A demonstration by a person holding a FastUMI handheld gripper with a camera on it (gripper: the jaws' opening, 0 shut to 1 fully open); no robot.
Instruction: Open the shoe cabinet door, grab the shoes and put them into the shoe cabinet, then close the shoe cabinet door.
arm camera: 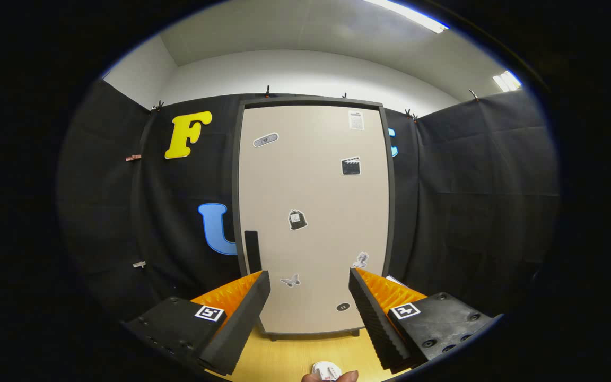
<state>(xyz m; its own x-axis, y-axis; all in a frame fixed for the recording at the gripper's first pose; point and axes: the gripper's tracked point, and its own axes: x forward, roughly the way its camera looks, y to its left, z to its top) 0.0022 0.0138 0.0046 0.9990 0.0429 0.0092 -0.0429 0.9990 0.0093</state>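
Observation:
The shoe cabinet (313,212) stands upright straight ahead, a tall beige door in a dark frame, with several small stickers on it. The door is closed. A dark vertical handle (252,250) sits low on its left edge, just above my left finger. My gripper (310,284) is open, its fingers spread wide and pointing at the lower part of the door with nothing between them. A small white object (326,370) lies on the wooden surface below the fingers, with a person's fingertips on it.
The cabinet rests on a light wooden tabletop (289,355). Black cloth walls close in on the left, right and behind the cabinet.

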